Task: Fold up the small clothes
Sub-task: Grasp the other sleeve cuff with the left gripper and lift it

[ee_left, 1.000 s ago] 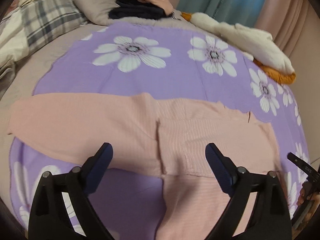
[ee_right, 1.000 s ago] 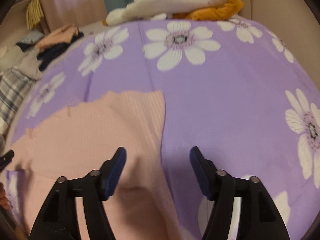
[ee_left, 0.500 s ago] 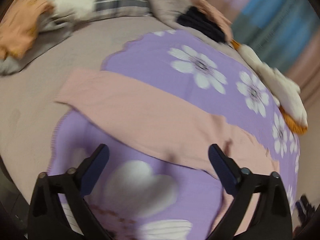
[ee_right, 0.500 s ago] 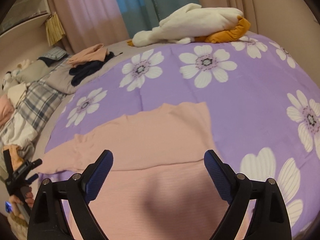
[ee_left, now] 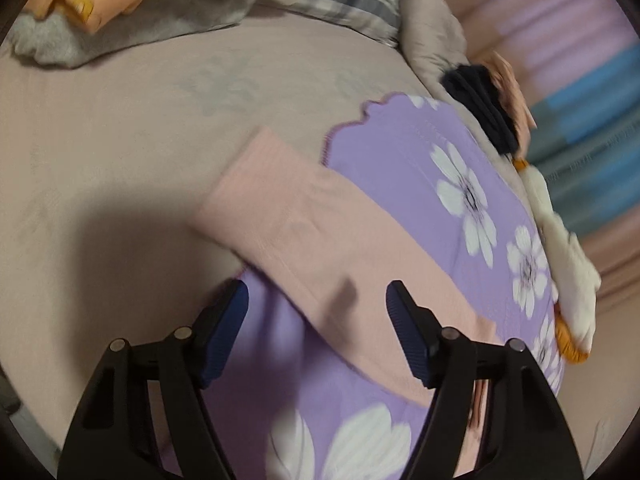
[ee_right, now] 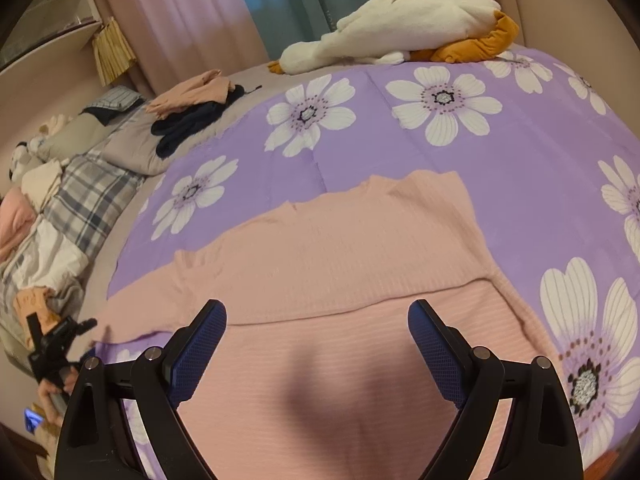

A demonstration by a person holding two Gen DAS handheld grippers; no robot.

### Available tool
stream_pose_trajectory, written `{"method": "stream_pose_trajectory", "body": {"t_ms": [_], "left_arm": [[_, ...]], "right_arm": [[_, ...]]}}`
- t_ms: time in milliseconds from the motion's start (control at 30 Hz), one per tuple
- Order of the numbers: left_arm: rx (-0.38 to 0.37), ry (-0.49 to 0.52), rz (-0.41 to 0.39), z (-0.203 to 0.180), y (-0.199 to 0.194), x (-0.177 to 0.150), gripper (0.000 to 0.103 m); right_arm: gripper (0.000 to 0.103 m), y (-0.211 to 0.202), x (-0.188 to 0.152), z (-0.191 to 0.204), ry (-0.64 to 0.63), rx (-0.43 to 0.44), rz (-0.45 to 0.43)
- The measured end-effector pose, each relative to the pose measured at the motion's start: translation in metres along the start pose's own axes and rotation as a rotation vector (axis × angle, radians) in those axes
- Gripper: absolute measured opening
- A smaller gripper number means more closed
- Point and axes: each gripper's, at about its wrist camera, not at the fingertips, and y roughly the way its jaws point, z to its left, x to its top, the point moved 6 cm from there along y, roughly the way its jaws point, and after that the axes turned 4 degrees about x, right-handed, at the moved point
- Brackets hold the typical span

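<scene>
- A bed with a taupe sheet point(ee_left: 132, 128) is shown; a purple quilt point(ee_right: 400, 148) with white flowers is spread over it, and curtains point(ee_right: 240, 4) hang behind.
- At the left of the right wrist view, a plaid blanket point(ee_right: 88, 200) and a pile of dark clothes point(ee_right: 188, 120) are seen beside the quilt.
- The left gripper point(ee_left: 316, 334) is held above the quilt edge with its jaws released and nothing between them.
- A pink sleeve point(ee_left: 304, 236) is laid out flat, its cuff lying on the sheet just past the quilt edge and its length running beyond the left gripper's right finger.
- The pink top point(ee_right: 340, 264) is spread flat on the quilt, with one layer folded across it.
- The right gripper point(ee_right: 318, 354) is held over the top with its jaws released, gripping nothing.
- A white plush toy point(ee_right: 404, 28) is seen at the far right end of the quilt.
</scene>
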Motion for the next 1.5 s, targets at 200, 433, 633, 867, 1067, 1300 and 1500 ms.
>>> {"method": "stream_pose_trajectory", "body": {"t_ms": [200, 433, 633, 867, 1067, 1300, 1500], "left_arm": [[-0.016, -0.051, -0.03, 0.009, 0.007, 0.021, 0.033], [-0.012, -0.024, -0.114, -0.005, -0.008, 0.031, 0.006], [-0.06, 0.118, -0.196, -0.061, -0.041, 0.028, 0.005], [-0.204, 0.284, -0.232, -0.147, -0.079, 0.001, 0.005], [-0.293, 0.447, -0.169, -0.216, -0.082, -0.047, 0.005], [-0.347, 0.642, -0.088, -0.274, -0.07, -0.127, 0.005], [-0.389, 0.765, 0.015, -0.297, -0.049, -0.191, 0.005]], "right_arm": [[0.092, 0.01, -0.007, -0.002, 0.012, -0.023, 0.027], [0.092, 0.012, -0.01, -0.007, 0.011, -0.052, 0.03], [0.092, 0.009, -0.009, -0.016, 0.028, -0.049, 0.017], [0.092, 0.001, -0.008, -0.029, 0.059, -0.053, -0.005], [0.092, -0.006, -0.008, -0.04, 0.083, -0.045, -0.025], [0.092, -0.014, -0.007, -0.055, 0.118, -0.047, -0.049], [0.092, -0.018, -0.01, -0.07, 0.151, -0.049, -0.055]]}}
